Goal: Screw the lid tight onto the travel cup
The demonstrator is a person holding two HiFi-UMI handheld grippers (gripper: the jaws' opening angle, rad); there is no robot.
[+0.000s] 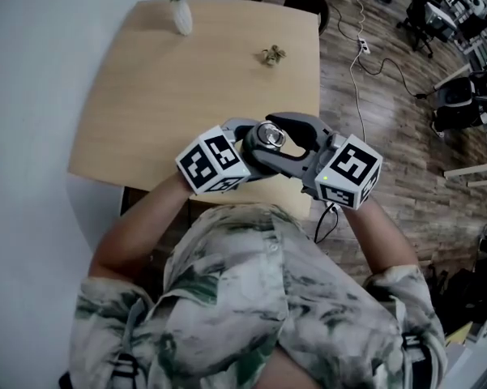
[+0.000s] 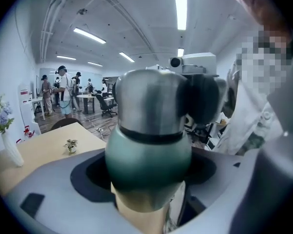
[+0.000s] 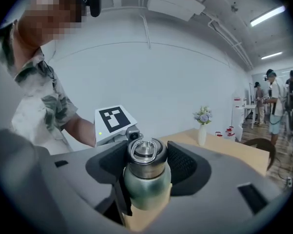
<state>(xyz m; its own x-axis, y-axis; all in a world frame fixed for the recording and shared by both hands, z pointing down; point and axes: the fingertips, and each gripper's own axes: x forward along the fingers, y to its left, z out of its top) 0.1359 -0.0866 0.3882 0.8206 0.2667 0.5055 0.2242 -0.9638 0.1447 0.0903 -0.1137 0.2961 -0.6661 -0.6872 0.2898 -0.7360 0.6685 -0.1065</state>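
No legible text, brand, number or sign is found in any view. The left-hand marker cube (image 1: 213, 163) and the right-hand marker cube (image 1: 349, 171) carry only square black-and-white coded patterns, not lettering. A red mark on a distant white stand (image 3: 237, 104) is too small to read.

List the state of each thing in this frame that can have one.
Green steel travel cup: roughly upright, held in the air.
Silver screw lid with ring: on the cup; tightness not visible.
Left hand-held gripper: shut on the cup's body.
Right hand-held gripper: shut on the lid.
White flower vase: upright on the wooden table.
Small potted ornament: standing on the table.
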